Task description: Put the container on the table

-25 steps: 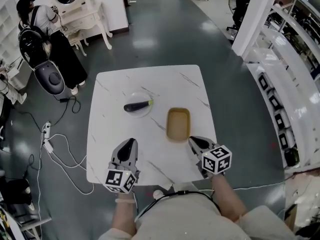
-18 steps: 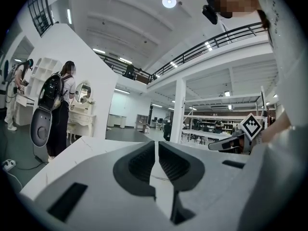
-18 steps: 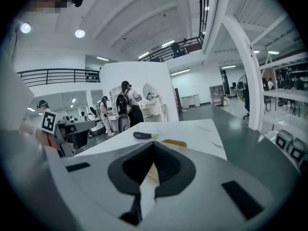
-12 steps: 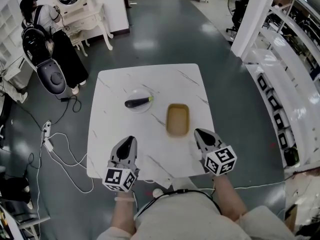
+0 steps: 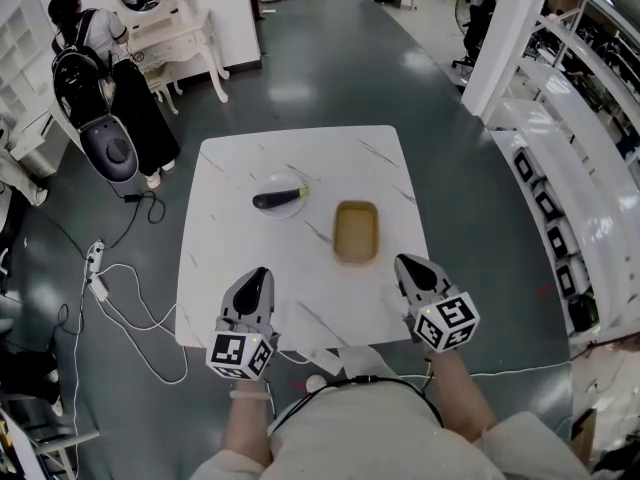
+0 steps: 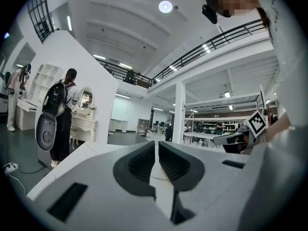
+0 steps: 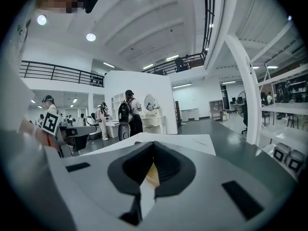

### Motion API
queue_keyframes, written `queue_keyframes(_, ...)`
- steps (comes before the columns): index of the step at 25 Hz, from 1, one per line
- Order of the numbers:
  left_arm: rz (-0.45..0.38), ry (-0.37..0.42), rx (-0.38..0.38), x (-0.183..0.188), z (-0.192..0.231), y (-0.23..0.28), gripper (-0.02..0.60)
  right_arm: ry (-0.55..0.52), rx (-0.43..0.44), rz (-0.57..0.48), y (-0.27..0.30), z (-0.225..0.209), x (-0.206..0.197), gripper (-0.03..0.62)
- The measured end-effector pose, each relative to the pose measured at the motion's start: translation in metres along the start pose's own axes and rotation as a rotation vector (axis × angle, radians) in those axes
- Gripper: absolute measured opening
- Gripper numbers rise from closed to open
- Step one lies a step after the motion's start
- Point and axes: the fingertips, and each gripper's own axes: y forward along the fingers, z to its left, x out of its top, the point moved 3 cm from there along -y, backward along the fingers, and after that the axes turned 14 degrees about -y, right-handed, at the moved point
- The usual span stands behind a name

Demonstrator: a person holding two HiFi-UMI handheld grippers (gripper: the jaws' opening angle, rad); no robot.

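Observation:
A shallow tan container (image 5: 356, 231) lies empty on the white marble table (image 5: 300, 163), right of the middle. A dark eggplant (image 5: 280, 198) rests on a clear plate (image 5: 272, 208) to its left. My left gripper (image 5: 258, 274) hovers over the table's near edge, jaws together with nothing between them (image 6: 156, 146). My right gripper (image 5: 408, 264) hangs off the container's near right corner, apart from it, and is shut and empty (image 7: 154, 146). A sliver of the tan container (image 7: 151, 173) shows through the slit below its pads.
A person with a backpack (image 5: 95, 68) stands by a white dressing table (image 5: 180, 33) at the far left. Cables and a power strip (image 5: 95, 268) lie on the floor left of the table. White shelving (image 5: 560, 168) runs along the right.
Both grippers have drawn back toward the table's near edge. The right one has lifted and moved away from the container, which stays on the table.

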Motion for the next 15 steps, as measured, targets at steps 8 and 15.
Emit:
queue_keyframes(8,-0.001,0.007,0.006,0.0,0.001,-0.01,0.026,-0.011,-0.024,-0.024,-0.013,0.007,0.003,0.006)
queue_keyframes(15,-0.005,0.007,0.01,0.001,0.002,-0.021,0.026,-0.003,-0.04,-0.038,-0.023,0.012,0.007,0.006)
